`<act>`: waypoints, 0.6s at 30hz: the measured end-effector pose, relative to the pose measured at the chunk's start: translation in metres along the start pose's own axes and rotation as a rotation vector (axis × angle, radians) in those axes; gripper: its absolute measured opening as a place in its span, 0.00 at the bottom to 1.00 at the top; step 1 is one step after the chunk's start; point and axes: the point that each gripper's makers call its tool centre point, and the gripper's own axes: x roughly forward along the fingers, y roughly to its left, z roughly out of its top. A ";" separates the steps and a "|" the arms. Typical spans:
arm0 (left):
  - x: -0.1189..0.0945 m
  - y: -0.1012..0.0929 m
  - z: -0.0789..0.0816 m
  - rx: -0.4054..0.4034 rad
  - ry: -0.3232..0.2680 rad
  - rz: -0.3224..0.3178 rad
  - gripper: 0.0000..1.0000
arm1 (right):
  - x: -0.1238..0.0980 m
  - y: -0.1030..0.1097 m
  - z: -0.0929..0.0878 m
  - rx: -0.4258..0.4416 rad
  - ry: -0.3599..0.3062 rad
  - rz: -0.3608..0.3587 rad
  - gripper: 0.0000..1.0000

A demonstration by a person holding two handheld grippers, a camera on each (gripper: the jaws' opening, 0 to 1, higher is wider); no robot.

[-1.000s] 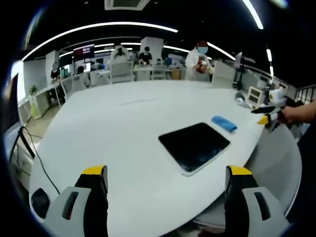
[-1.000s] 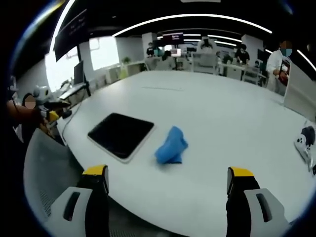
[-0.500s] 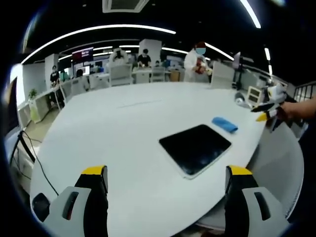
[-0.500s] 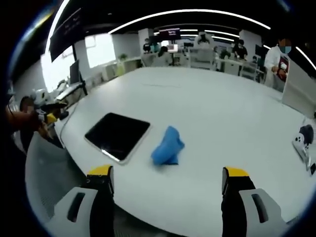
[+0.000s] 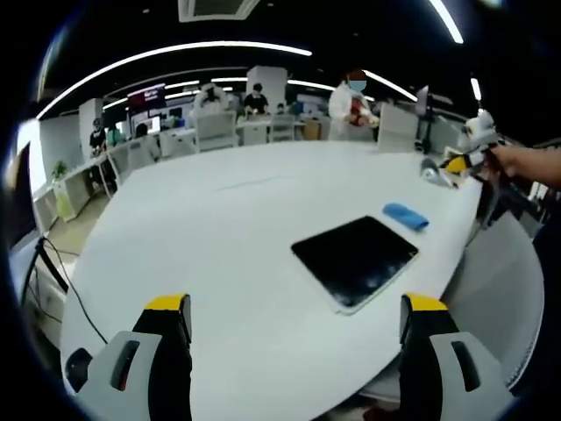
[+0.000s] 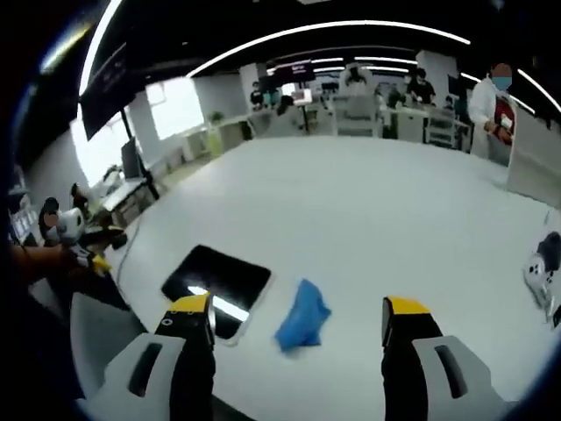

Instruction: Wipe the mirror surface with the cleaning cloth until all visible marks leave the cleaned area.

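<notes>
The left tool [image 5: 294,338] is hovering over the near edge of a big white table [image 5: 219,237], its two yellow-tipped jaws standing wide apart with nothing between them. Ahead of it, the mirror [image 5: 355,259] — a dark, rounded rectangle with a pale rim — is lying flat on the table, toward the right side of the left gripper view. The blue cleaning cloth [image 5: 406,217] is resting just beyond the mirror's far corner, apart from it.

In the right gripper view, the right tool [image 6: 298,329] is also gaping, gripping nothing. The cleaning cloth [image 6: 302,326] is sitting crumpled on the table [image 6: 386,219] between the two jaws as seen from this camera; whether the tool is touching it cannot be told. The mirror [image 6: 217,285] is lying just beside the cloth, to its left, catching a bright streak of light near its closer edge.

A person's hand is holding the other tool at the far right of the left gripper view [image 5: 469,158] and at the far left of the right gripper view [image 6: 74,250]. People are standing and sitting at desks in the office background.
</notes>
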 end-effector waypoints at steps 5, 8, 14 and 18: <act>-0.004 0.004 0.004 -0.005 -0.012 0.017 0.99 | 0.010 0.004 0.020 -0.051 0.005 0.007 0.74; -0.005 0.008 0.005 -0.009 -0.025 0.047 0.99 | 0.024 0.005 0.018 -0.027 0.023 0.006 0.72; -0.004 0.004 0.002 -0.021 -0.018 0.037 0.99 | 0.053 -0.003 -0.006 -0.049 0.075 -0.028 0.56; -0.004 0.005 -0.002 -0.019 -0.007 0.031 0.99 | 0.074 -0.008 -0.031 -0.007 0.152 -0.037 0.47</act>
